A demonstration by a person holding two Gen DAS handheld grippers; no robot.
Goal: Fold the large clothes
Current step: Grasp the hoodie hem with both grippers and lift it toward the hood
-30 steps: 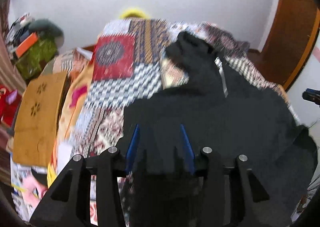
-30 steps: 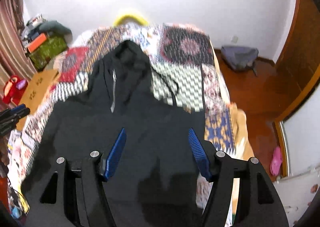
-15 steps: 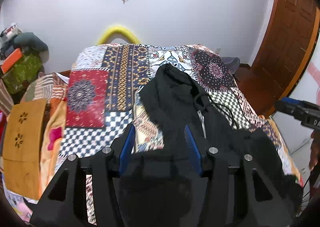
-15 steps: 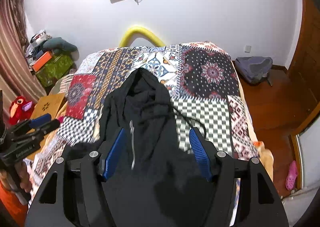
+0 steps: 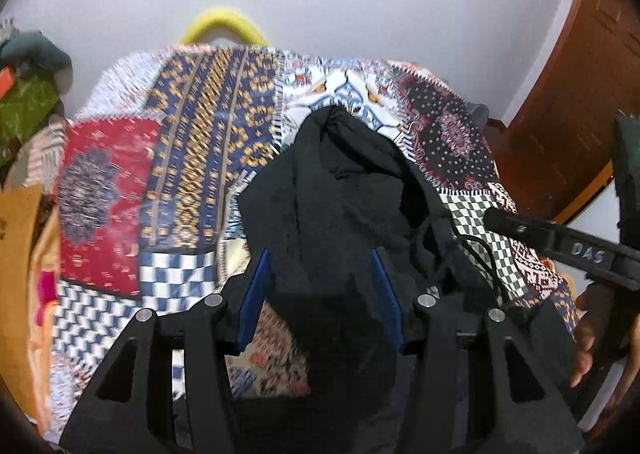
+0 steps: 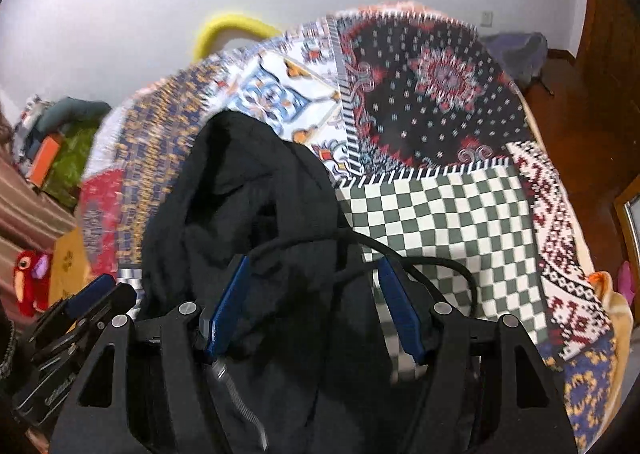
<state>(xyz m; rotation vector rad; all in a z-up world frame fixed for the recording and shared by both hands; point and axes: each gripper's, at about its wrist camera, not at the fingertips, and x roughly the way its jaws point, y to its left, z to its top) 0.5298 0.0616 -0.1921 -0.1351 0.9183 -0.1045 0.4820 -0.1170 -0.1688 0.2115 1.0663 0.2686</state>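
A black zip hoodie (image 5: 340,205) lies on the patchwork bedspread (image 5: 192,157), its hood pointing toward the far wall. My left gripper (image 5: 320,278) is open, jaws wide apart, just above the hoodie's upper body. The hoodie also shows in the right wrist view (image 6: 248,213), with its drawstring (image 6: 432,266) looping onto the checked patch. My right gripper (image 6: 316,294) is open over the hoodie's chest near the zipper (image 6: 240,402). Each gripper shows at the edge of the other's view: the right one (image 5: 560,246) and the left one (image 6: 84,302).
The bed (image 6: 460,205) fills both views, with a yellow curved headboard tube (image 5: 222,23) at the white wall. Clutter and green bags (image 5: 24,101) stand at the left. A wooden door (image 5: 580,93) and floor with a grey bag (image 6: 516,49) are at the right.
Both grippers have moved forward and lower along the hoodie toward the hood. The hoodie's lower part now lies bunched up nearer the chest. Both pairs of jaws stay open.
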